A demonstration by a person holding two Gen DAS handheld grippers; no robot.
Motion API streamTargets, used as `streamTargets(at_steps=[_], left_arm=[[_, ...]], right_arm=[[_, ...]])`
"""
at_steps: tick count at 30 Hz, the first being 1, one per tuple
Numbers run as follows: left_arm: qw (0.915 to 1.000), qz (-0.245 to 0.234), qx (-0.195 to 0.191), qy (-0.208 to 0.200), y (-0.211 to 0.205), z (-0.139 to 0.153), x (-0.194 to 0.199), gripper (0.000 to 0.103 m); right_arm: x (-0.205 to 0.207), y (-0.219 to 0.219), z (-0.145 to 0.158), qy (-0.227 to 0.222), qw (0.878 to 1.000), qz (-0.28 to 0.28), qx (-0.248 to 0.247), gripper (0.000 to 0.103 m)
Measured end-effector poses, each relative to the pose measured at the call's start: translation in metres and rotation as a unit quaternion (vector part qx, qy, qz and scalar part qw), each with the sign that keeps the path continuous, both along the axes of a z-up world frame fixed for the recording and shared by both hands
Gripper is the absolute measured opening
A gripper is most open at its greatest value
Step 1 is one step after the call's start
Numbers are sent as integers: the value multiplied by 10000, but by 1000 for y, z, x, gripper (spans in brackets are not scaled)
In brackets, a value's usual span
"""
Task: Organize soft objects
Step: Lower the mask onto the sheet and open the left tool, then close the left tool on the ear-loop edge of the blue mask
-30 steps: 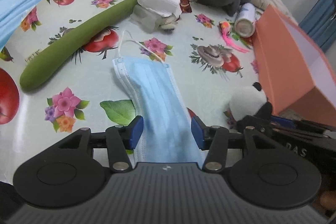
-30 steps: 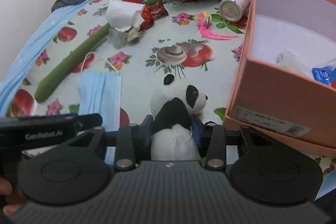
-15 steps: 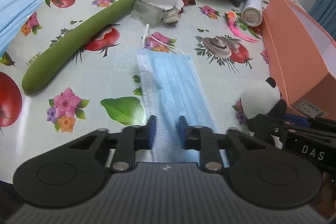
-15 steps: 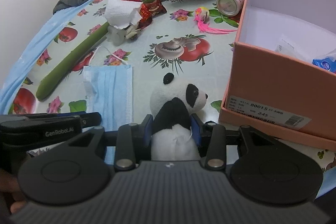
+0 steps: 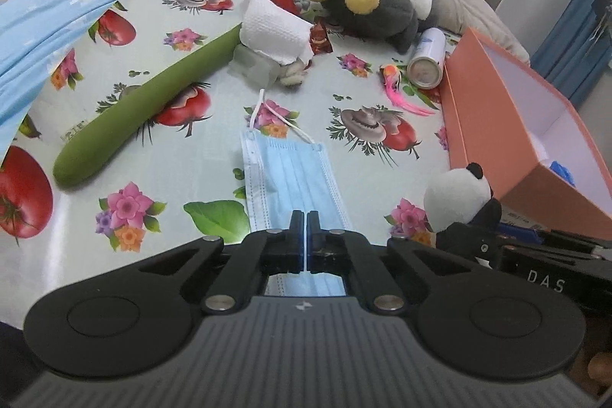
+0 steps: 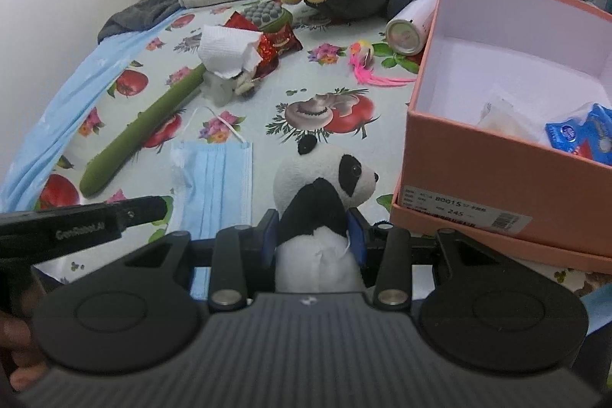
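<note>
Mask [image 5: 294, 174] left of panda [image 6: 325, 186], box [image 6: 497, 186] right of panda

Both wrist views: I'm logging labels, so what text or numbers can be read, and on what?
"DAS": side of the right gripper, seen from the left wrist.
"GenRobot.AI", blurred: side of the left gripper.
"80015" and "245": white label on the orange shoebox; its smaller print and barcode are unreadable.

Left hand-held gripper [image 5: 306, 217] pinching face mask [image 5: 292, 178]

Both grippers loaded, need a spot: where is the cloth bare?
Bare: between the face mask and pink box, around the mushroom print; also left of the green tube. Crowded: far end, around the tissue, can and grey plush.
</note>
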State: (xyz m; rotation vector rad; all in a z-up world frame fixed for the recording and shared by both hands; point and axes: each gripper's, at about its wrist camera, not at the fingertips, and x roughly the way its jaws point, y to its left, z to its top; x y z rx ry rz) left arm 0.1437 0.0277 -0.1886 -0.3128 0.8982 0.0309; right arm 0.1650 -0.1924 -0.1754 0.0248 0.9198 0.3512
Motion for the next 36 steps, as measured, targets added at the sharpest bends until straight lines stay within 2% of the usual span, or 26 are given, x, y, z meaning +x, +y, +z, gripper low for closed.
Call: streamTargets(at_steps=[3,6,7,8,9,10,16,21,22,23,24,29,32,34,36], left_arm=[[9998,23,-178,77,3,-5,-4,2],[9999,45,-45,131,2,-10,-8,8],[9999,35,-50,158,1,-12,-8,24],[9998,46,-37,199,1,-15,-8,49],[9998,73,-3,201,0,-17,-8,56],[9998,93,48,154,-1,-19,-8,58],[9990,-16,165,415,-8,-43,4,58],[9980,-208,482,348,-18,-47,6,57],[9976,-238,544,362,-19,-48,7,53],[9971,-259,619,356,-20,-48,7,45],[9967,-278,681,349,-21,-48,7,40],[9973,-359,533,359,-18,-49,11,11],[9979,-412,345,356,-15,-48,12,5],[9984,-407,103,383,-12,-46,11,5],[9987,-393,84,314,-11,-40,8,5]], right_arm=[[-6,1,-3,25,10000,-18,-44,41],[-10,1,-7,75,9999,-41,-116,41],[-11,2,-9,101,9998,-39,-149,41],[-11,3,-12,127,9997,-30,-184,41],[-12,3,-14,160,9996,-7,-213,41],[-12,5,-17,199,9995,31,-237,41],[-12,17,-29,263,9983,274,-437,42],[-12,19,-34,335,9980,344,-421,41],[-11,19,-35,354,9980,341,-403,41],[-10,19,-36,370,9980,332,-390,41],[-10,19,-36,385,9980,324,-381,41],[-8,20,-38,424,9979,308,-369,41],[-7,19,-37,435,9981,285,-334,42],[-7,17,-35,435,9984,250,-277,42],[-6,16,-31,438,9986,207,-231,42]])
